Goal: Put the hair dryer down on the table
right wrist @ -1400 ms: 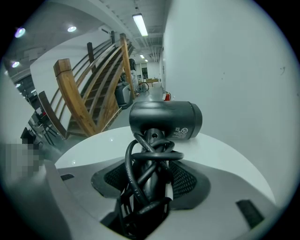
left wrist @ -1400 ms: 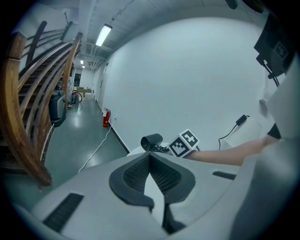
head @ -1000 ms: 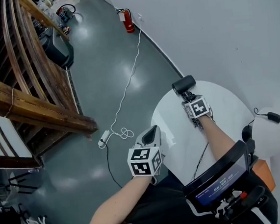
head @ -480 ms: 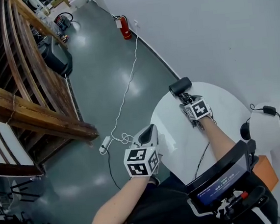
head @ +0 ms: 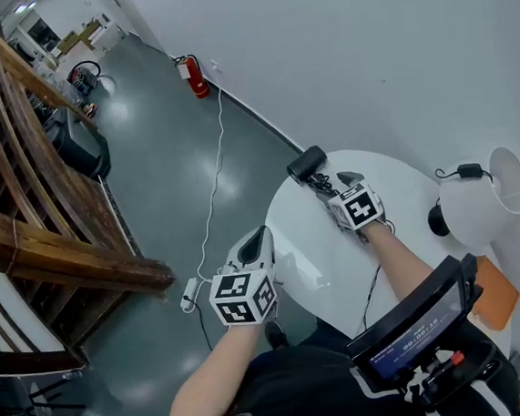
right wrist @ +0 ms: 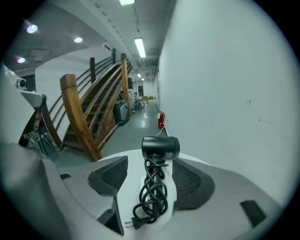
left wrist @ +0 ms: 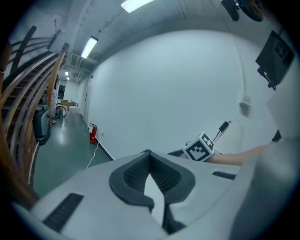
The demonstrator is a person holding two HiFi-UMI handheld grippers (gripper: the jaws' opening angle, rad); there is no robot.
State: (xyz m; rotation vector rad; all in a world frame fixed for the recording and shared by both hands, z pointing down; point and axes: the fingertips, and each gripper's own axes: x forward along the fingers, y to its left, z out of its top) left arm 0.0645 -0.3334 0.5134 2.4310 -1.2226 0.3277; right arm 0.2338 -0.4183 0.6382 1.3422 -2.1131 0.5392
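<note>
The black hair dryer [head: 307, 163] lies on the round white table [head: 405, 189] near its far edge, its cord [right wrist: 152, 192] bundled round the handle. My right gripper [head: 338, 186] hovers just behind and above it. Its jaws have just been opening and now stand wide; in the right gripper view [right wrist: 150, 164] the cord shows between them, untouched by either pad. My left gripper [head: 261, 239] hangs over the floor left of the table. The left gripper view [left wrist: 149, 154] shows its pads meeting at the tips with nothing in them.
A white lamp [head: 479, 204] on a black base stands at the table's right, a black plug adapter [head: 466, 172] behind it. A wooden staircase [head: 54, 259] fills the left. A power strip [head: 191, 291] and cable lie on the floor; a red fire extinguisher [head: 194, 75] stands by the wall.
My right gripper has lifted and drawn back from the hair dryer, which stays on the table. The left gripper has risen a little. The head camera has swung.
</note>
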